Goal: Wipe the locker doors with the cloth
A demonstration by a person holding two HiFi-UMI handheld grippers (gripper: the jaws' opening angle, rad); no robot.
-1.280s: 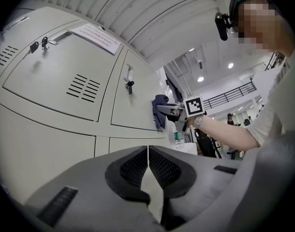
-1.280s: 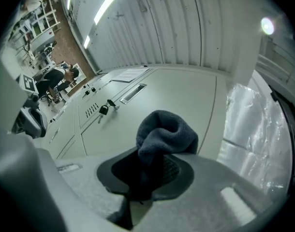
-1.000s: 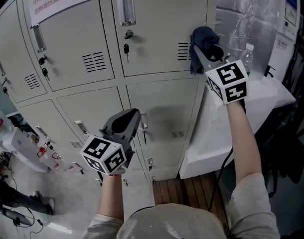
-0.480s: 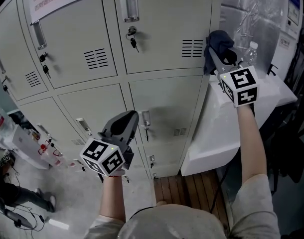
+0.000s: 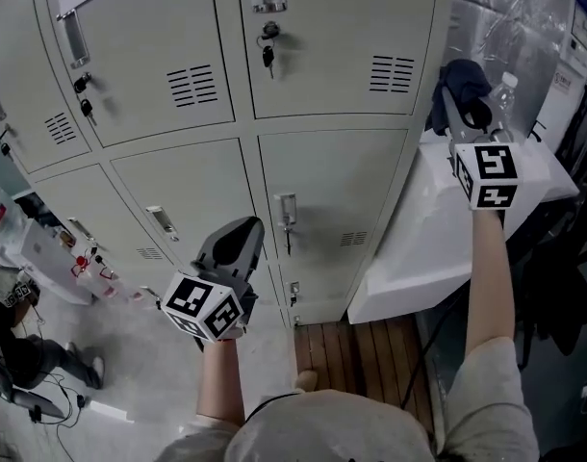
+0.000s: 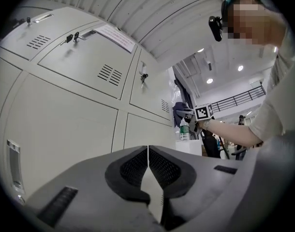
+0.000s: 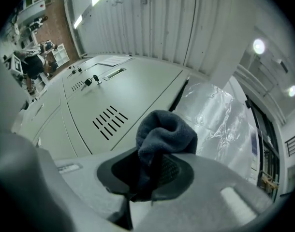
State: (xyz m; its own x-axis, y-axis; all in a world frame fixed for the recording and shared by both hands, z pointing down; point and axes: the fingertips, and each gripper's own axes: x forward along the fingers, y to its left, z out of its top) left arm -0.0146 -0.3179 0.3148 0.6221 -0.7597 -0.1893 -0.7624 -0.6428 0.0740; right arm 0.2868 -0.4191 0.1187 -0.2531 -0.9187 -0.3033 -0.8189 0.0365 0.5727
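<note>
Between strokes, seemingly: pinching the cloth [image 7: 167,132] in the right gripper [image 7: 150,170], just past the right edge of the locker doors [image 5: 322,37] (left gripper [image 6: 147,151] pressed together, empty). Next: pressing cloth flat onto a door.

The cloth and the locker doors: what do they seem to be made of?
The cloth seems a soft, dark blue-grey textile, perhaps microfibre or terry: its surface looks fuzzy and it bunches in thick folds. The locker doors are probably sheet metal painted pale grey, smooth with a faint sheen; the thin vent slots look punched through.
</note>
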